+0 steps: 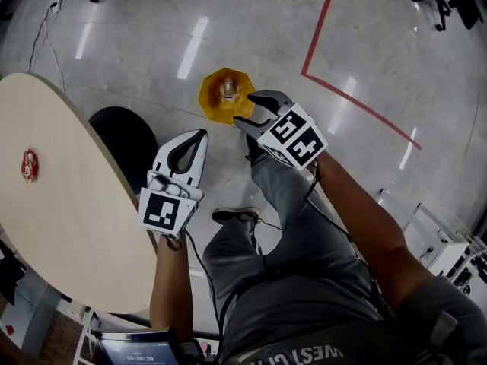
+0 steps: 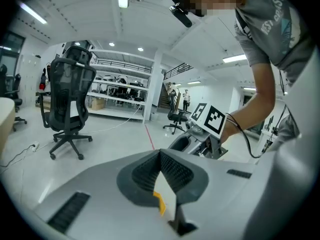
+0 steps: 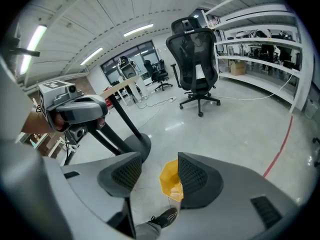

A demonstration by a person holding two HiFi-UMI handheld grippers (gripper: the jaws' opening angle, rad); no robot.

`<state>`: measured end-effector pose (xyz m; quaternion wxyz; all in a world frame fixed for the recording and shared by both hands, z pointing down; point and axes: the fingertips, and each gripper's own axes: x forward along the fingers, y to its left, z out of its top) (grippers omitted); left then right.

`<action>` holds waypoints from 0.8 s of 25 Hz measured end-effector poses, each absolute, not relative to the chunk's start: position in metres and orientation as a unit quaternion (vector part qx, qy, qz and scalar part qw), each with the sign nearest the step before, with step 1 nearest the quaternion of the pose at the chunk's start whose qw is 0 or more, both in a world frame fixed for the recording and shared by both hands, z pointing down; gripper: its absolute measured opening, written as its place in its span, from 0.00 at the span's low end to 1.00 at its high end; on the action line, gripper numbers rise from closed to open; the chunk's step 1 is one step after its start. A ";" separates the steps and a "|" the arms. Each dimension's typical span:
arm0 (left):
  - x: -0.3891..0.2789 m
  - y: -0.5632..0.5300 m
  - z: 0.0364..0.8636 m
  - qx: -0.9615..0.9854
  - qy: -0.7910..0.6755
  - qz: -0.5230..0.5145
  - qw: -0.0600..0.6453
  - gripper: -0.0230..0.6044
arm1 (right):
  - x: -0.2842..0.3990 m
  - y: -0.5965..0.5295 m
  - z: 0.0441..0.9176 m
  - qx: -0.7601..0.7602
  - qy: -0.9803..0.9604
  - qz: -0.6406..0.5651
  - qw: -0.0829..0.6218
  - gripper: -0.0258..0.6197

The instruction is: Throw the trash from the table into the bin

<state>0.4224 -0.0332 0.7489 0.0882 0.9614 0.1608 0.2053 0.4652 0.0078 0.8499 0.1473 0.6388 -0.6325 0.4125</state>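
We see our left gripper [image 1: 201,134] with its fingers closed tip to tip on nothing, held off the rim of the pale round table [image 1: 68,204]. Our right gripper [image 1: 249,111] has its fingers apart and empty, directly above the yellow bin [image 1: 213,101] on the grey floor. Through its gap the bin shows in the right gripper view. A small red piece of trash [image 1: 29,166] lies on the table, well apart from both grippers. Each gripper's cube bears black-and-white square markers. The grey shirt [image 1: 304,333] carries pale letters, possibly "WEST", though they are upside down and cut off. A red tape line [image 1: 323,29] crosses the floor.
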 end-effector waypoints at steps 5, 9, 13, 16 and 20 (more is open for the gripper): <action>0.403 -0.022 0.671 0.966 0.165 0.184 0.079 0.11 | 0.457 0.015 0.789 0.658 -0.627 0.393 0.140 0.36; 0.382 -0.016 0.613 0.971 0.158 0.165 0.065 0.11 | 0.444 0.022 0.739 0.667 -0.630 0.375 0.135 0.36; 0.357 -0.007 0.552 0.977 0.147 0.143 0.049 0.11 | 0.421 0.030 0.681 0.661 -0.648 0.355 0.132 0.36; 0.330 -0.005 0.507 0.982 0.132 0.127 0.038 0.11 | 0.394 0.035 0.636 0.654 -0.663 0.336 0.137 0.35; 0.289 -0.009 0.460 0.988 0.108 0.106 0.023 0.11 | 0.361 0.035 0.589 0.657 -0.674 0.308 0.137 0.06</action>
